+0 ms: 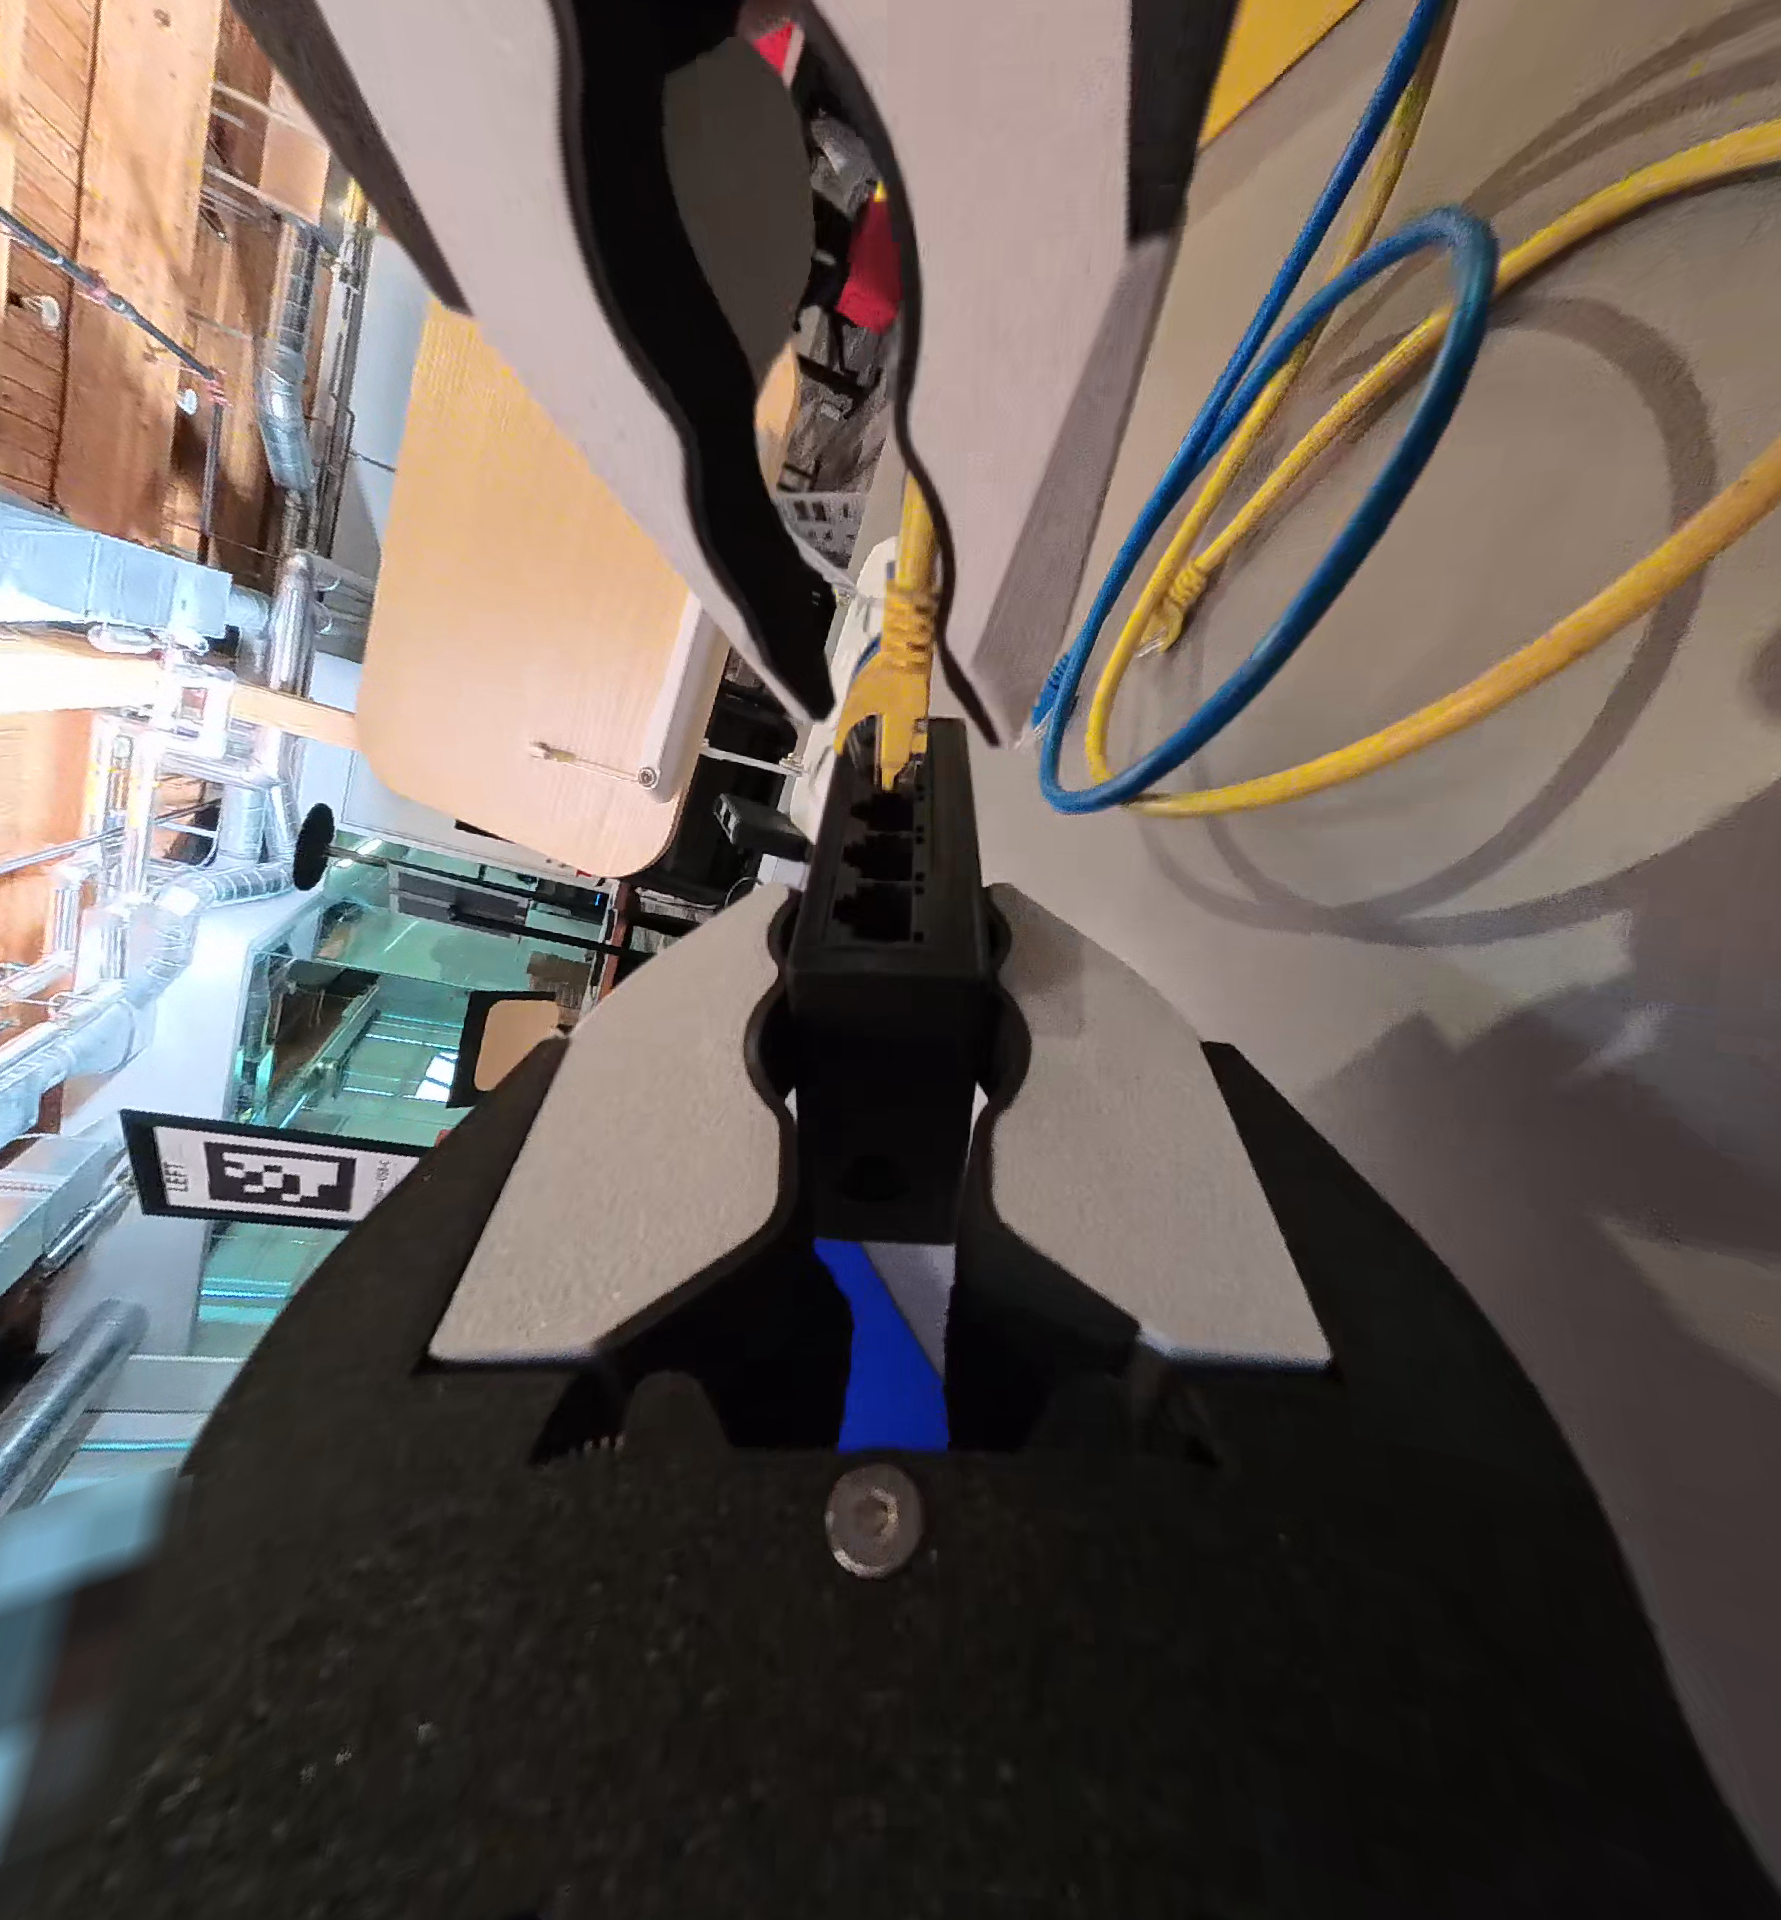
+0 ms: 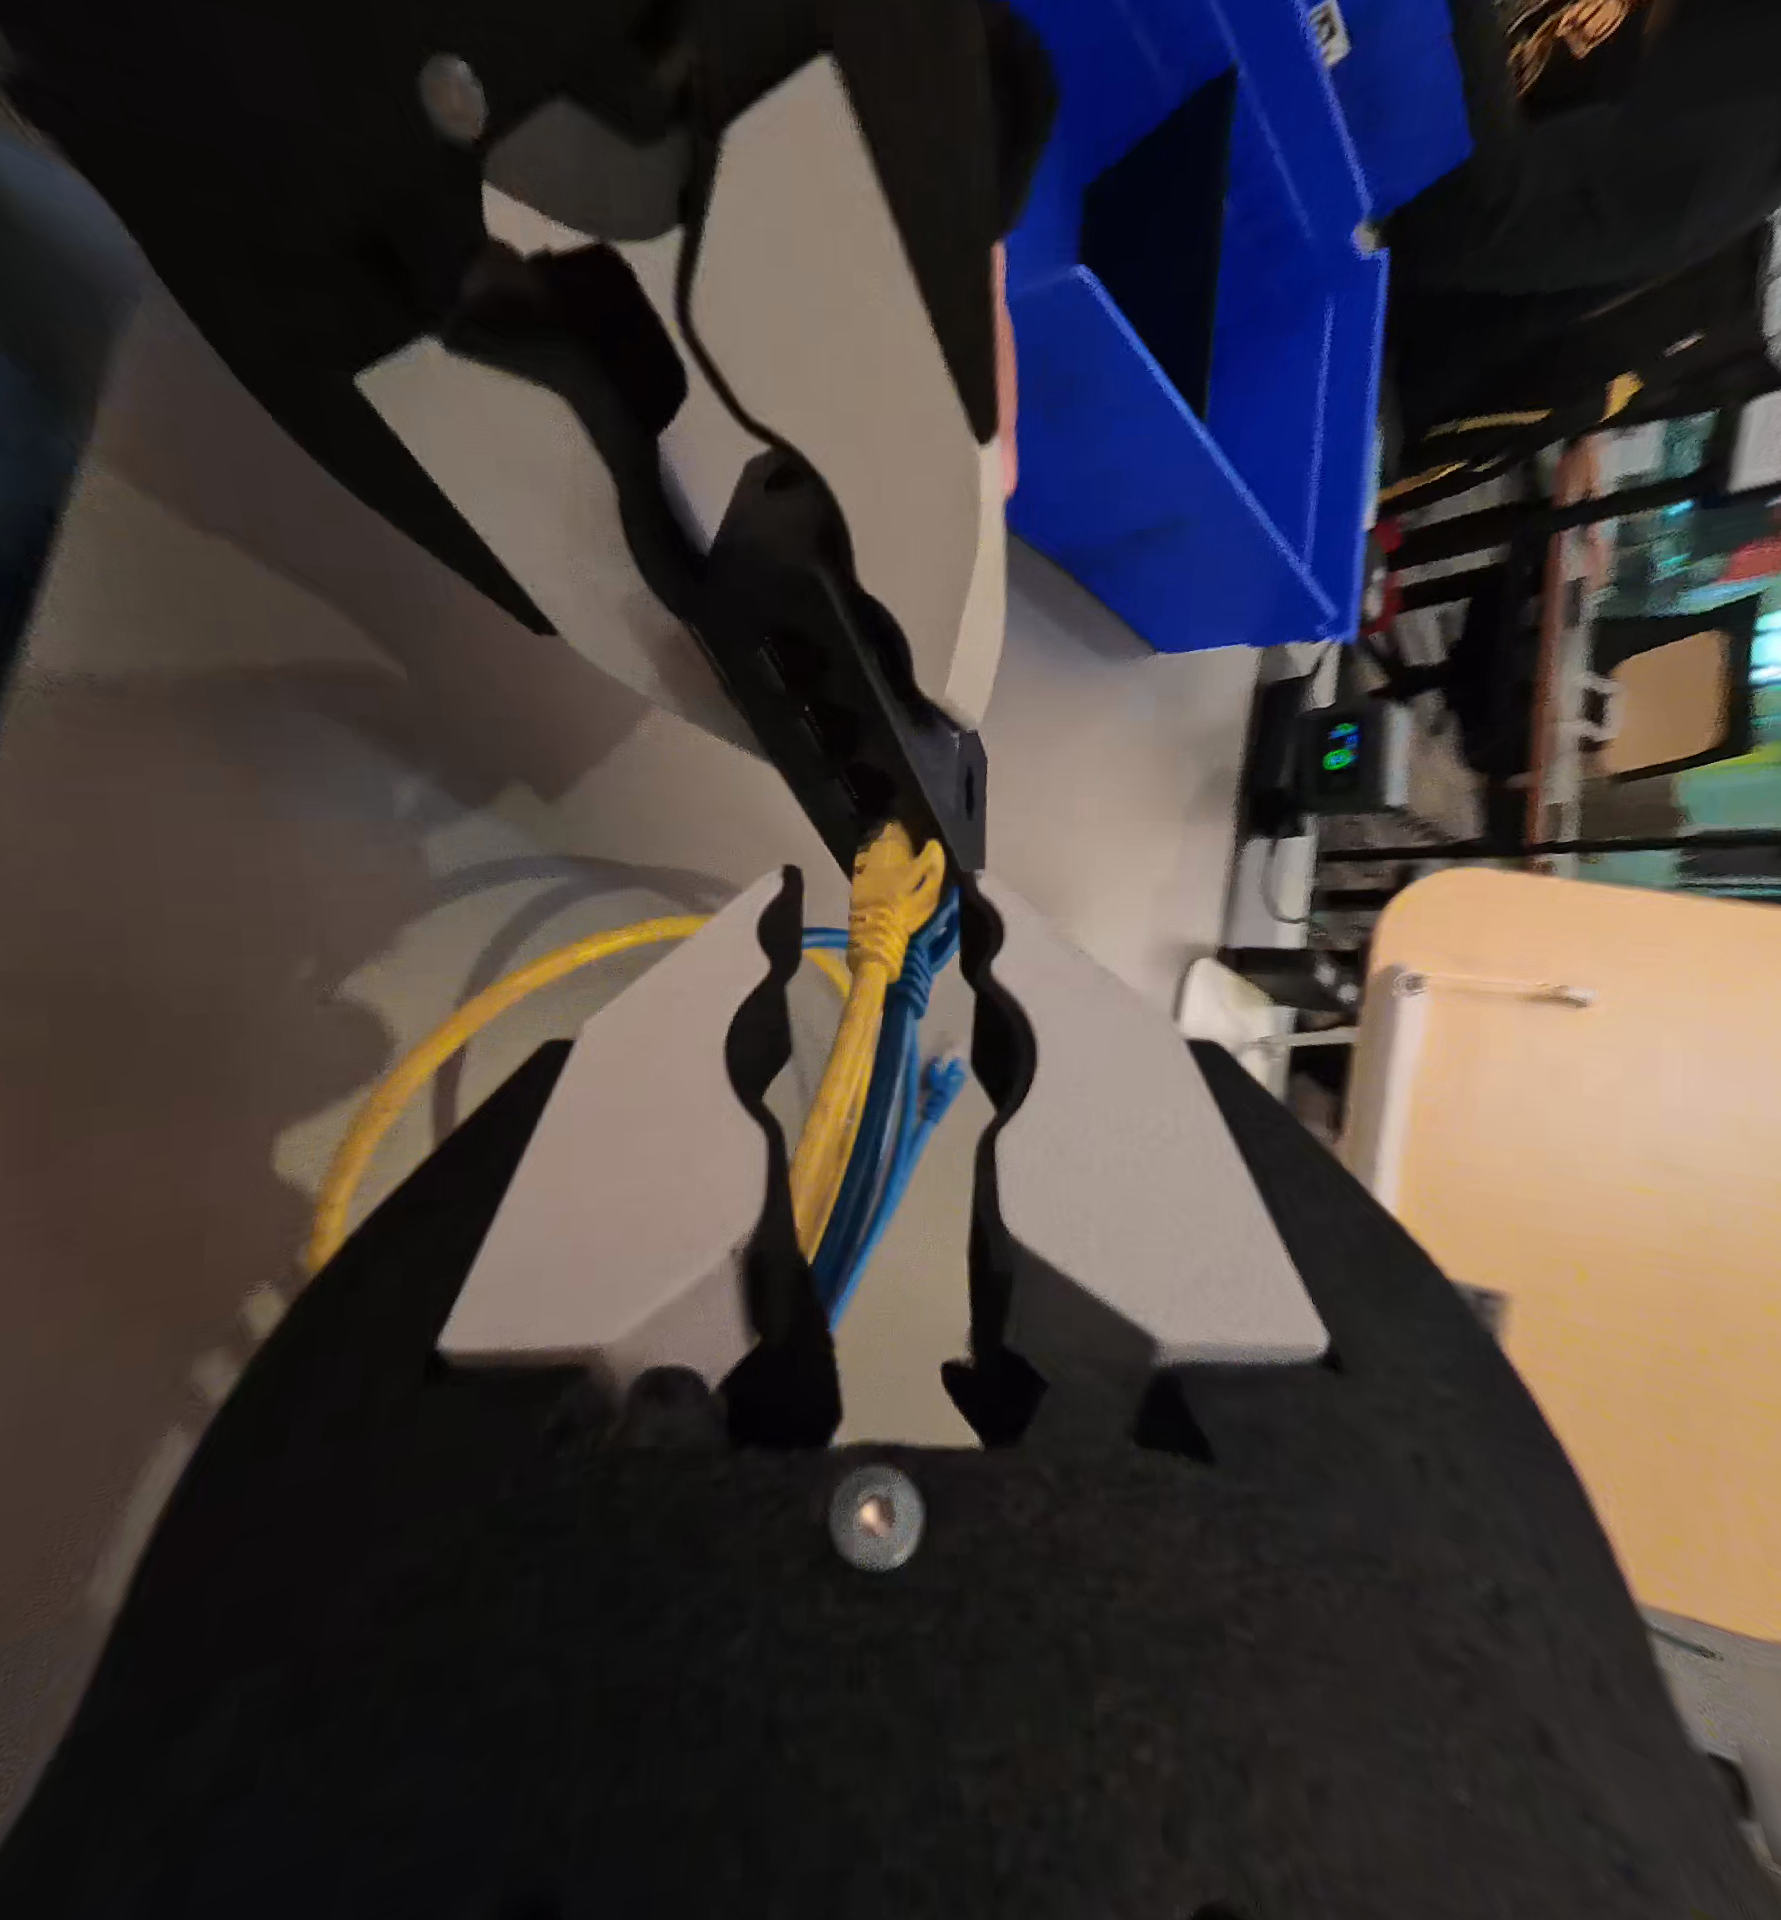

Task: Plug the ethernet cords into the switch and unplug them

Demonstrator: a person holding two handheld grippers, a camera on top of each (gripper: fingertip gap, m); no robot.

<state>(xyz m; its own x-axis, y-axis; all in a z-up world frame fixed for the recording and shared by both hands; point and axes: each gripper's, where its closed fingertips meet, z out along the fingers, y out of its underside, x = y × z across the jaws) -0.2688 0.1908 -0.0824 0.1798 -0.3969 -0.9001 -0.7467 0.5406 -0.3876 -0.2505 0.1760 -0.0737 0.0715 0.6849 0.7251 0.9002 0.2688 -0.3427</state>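
Here the grey bench (image 1: pixel 1488 1039) carries loose blue and yellow cords (image 1: pixel 1385 644). Left gripper (image 1: pixel 891 966) clamped on the black switch (image 1: pixel 886 997), lifted off the bench. Right gripper (image 2: pixel 881 914) jaws apart around the yellow cord (image 2: pixel 891 883), whose plug sits at the switch's end port.

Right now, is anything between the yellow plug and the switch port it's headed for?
Nothing visible. The yellow plug sits right at the end port of the switch, which the left gripper holds; the other ports look empty.
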